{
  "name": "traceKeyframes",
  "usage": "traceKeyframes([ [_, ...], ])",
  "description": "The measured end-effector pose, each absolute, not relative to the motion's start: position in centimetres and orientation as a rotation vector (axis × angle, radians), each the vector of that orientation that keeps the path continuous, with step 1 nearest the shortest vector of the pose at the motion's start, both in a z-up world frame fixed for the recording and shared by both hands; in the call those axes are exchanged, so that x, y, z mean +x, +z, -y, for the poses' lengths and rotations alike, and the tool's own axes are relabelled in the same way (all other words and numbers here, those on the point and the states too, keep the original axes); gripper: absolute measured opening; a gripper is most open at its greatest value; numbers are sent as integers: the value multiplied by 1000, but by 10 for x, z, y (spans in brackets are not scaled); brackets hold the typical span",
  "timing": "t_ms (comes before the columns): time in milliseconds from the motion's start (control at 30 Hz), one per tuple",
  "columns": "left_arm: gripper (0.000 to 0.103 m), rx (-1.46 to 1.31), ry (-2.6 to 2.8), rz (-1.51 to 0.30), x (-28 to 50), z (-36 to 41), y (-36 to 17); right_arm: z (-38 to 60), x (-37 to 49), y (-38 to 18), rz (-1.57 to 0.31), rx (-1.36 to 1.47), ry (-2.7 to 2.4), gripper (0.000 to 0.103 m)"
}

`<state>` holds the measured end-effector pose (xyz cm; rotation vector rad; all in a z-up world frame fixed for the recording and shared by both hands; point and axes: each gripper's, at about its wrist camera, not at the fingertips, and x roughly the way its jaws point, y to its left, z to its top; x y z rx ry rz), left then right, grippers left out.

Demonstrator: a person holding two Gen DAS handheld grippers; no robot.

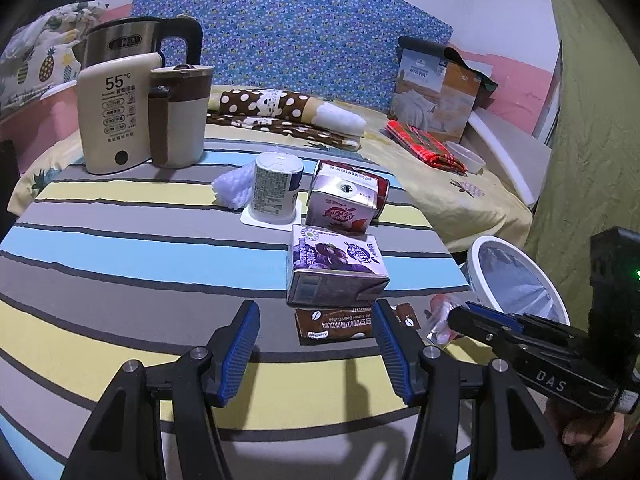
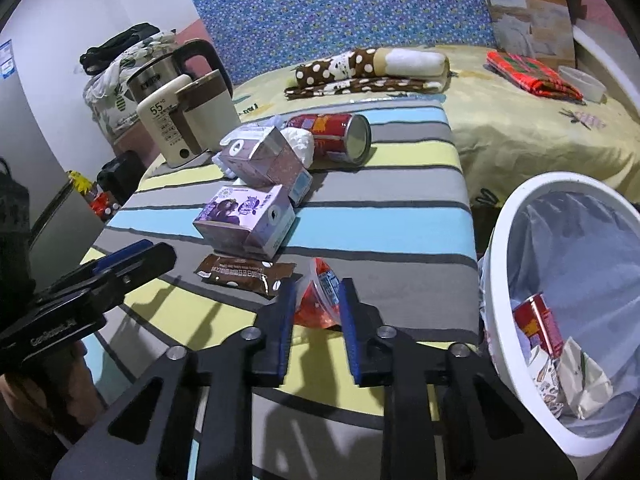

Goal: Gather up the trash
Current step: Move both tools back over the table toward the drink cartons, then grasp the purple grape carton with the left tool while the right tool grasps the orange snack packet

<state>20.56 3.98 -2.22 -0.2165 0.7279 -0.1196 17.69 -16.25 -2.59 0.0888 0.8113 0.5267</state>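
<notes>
Pinching a crumpled red-and-clear plastic wrapper (image 2: 320,300) between its blue pads, your right gripper (image 2: 318,304) has its jaws closed on that trash at the near right part of the striped table (image 2: 400,208), just left of the white trash bin (image 2: 500,264) holding cartons and a red can. Beside the wrapper lies a brown coffee sachet (image 2: 244,274), with the purple milk carton (image 2: 244,220) behind it. Your left gripper (image 1: 316,344) hovers with jaws spread wide and empty over the sachet's near edge.
</notes>
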Motion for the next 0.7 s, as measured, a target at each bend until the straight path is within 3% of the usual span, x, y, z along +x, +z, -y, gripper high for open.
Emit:
traceKeyframes([
  [100,58,-213,-126,-732,212,-37,-23,165,174,-22,-799,87,522,6],
  [267,60,-202,-133,-745,223,-31,-25,168,177,-24,-803,100,521,6],
  [500,79,-156,-133,-751,242,-14,-31,180,177,-22,-794,144,508,6],
  [700,79,-131,-107,-789,258,-6,-39,188,179,-25,-798,179,503,6],
])
